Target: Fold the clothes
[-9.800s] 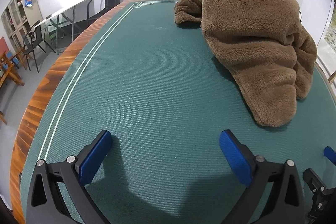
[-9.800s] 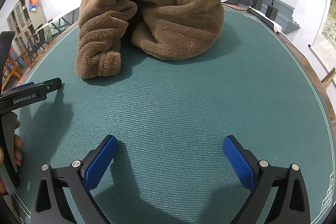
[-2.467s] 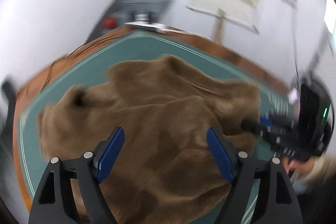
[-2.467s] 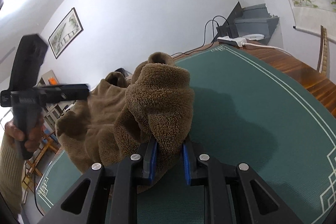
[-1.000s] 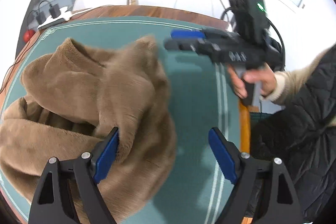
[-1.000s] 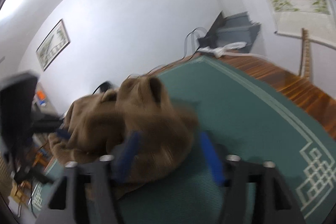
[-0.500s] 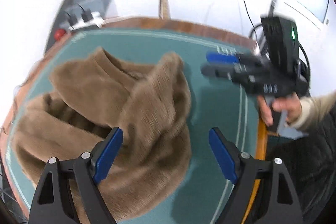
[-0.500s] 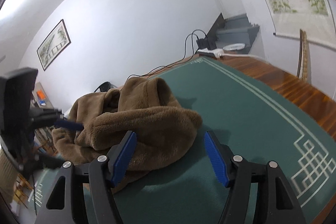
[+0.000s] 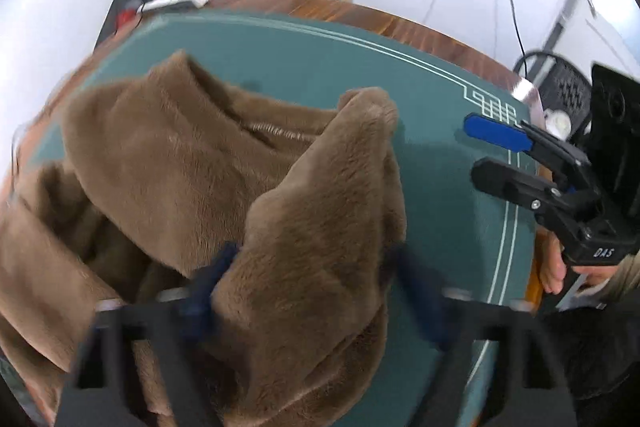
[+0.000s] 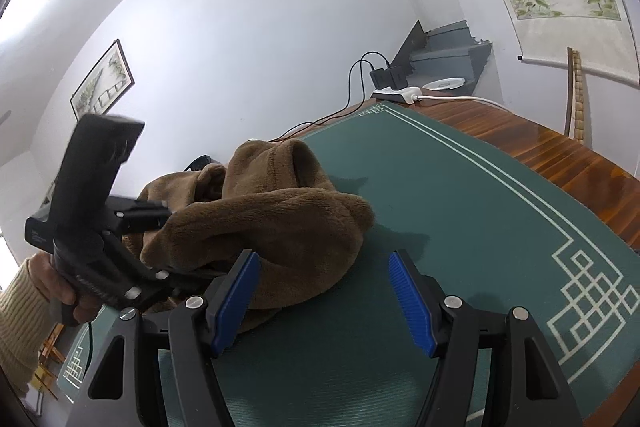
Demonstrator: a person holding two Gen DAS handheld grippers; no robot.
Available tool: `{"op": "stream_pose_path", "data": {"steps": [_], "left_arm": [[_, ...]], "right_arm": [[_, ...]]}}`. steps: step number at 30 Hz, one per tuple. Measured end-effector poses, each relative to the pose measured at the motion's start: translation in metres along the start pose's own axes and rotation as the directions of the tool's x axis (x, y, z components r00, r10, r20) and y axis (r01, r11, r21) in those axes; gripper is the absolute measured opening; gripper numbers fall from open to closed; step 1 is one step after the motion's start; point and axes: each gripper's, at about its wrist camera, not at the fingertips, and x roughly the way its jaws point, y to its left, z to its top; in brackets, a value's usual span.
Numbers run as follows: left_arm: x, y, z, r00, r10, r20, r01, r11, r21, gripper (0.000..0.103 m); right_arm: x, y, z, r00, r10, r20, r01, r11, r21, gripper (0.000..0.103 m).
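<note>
- honestly barely started: the brown fleece garment (image 9: 224, 187) is one rumpled heap on the green mat of the bench (image 10: 460, 195), no neat fold anywhere
- left tongs (image 9: 308, 291) have just been closing around a thick fold of it; too blurry to call it a real grip
- right tongs (image 10: 324, 297) hang open and empty just beside the heap
- spreading it flat and all the folding is left, i'd say

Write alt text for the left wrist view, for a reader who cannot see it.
The left gripper, blurred and just closing, straddles a thick fold of a brown fleece garment heaped on a green table mat. At right, the right gripper hovers open over the mat, empty.
</note>
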Motion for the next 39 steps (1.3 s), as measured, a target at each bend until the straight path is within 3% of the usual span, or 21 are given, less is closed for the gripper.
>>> {"op": "stream_pose_path", "data": {"steps": [1, 3, 5, 9, 12, 17, 21, 24, 27, 30, 35, 39], "left_arm": [[-0.002, 0.005, -0.003, 1.0, -0.004, 0.007, 0.004, 0.999, -0.036, 0.048], [-0.016, 0.015, -0.013, 0.998, -0.027, 0.06, 0.034, 0.992, -0.122, 0.027], [-0.035, 0.02, -0.026, 0.99, -0.042, 0.138, 0.068, 0.98, -0.186, 0.025], [-0.08, 0.015, -0.06, 0.957, 0.021, 0.29, 0.048, 0.972, -0.23, 0.023], [-0.129, 0.014, -0.088, 0.908, 0.099, 0.406, 0.017, 0.962, -0.274, 0.023], [-0.203, 0.036, -0.132, 0.802, 0.264, 0.535, -0.044, 0.92, -0.388, 0.023], [-0.228, 0.057, -0.168, 0.752, 0.348, 0.56, -0.042, 0.873, -0.486, 0.023], [-0.229, 0.071, -0.198, 0.738, 0.365, 0.567, 0.003, 0.839, -0.544, 0.023], [-0.231, 0.075, -0.233, 0.721, 0.406, 0.561, 0.013, 0.802, -0.597, 0.023], [-0.233, 0.08, -0.27, 0.706, 0.443, 0.553, 0.038, 0.756, -0.654, 0.023], [-0.224, 0.097, -0.321, 0.712, 0.474, 0.519, 0.101, 0.661, -0.743, 0.023], [-0.216, 0.107, -0.348, 0.705, 0.514, 0.488, 0.118, 0.594, -0.795, 0.023]], "right_arm": [[0.0, -0.001, 0.0, 1.0, -0.002, 0.001, 0.002, 1.0, 0.0, 0.069], [-0.001, -0.003, 0.002, 1.0, -0.001, 0.002, 0.001, 1.0, 0.0, 0.069], [-0.002, -0.003, 0.004, 1.0, 0.001, 0.006, -0.001, 1.0, -0.008, 0.069], [-0.005, 0.001, 0.009, 1.0, 0.01, 0.022, -0.009, 0.999, -0.046, 0.069], [-0.009, 0.005, 0.017, 0.999, 0.015, 0.037, -0.011, 0.995, -0.104, 0.069], [-0.012, 0.025, 0.032, 0.997, 0.061, 0.044, -0.049, 0.968, -0.247, 0.069], [-0.01, 0.047, 0.041, 0.993, 0.108, 0.042, -0.086, 0.93, -0.356, 0.069], [-0.004, 0.07, 0.04, 0.991, 0.132, 0.024, -0.104, 0.869, -0.484, 0.069], [0.01, 0.091, 0.035, 0.989, 0.145, -0.033, -0.135, 0.779, -0.612, 0.069], [0.034, 0.098, 0.04, 0.983, 0.15, -0.108, -0.184, 0.744, -0.642, 0.069], [0.08, 0.106, 0.061, 0.96, 0.163, -0.227, -0.274, 0.716, -0.642, 0.069], [0.128, 0.124, 0.084, 0.928, 0.155, -0.339, -0.359, 0.616, -0.701, 0.069]]}}
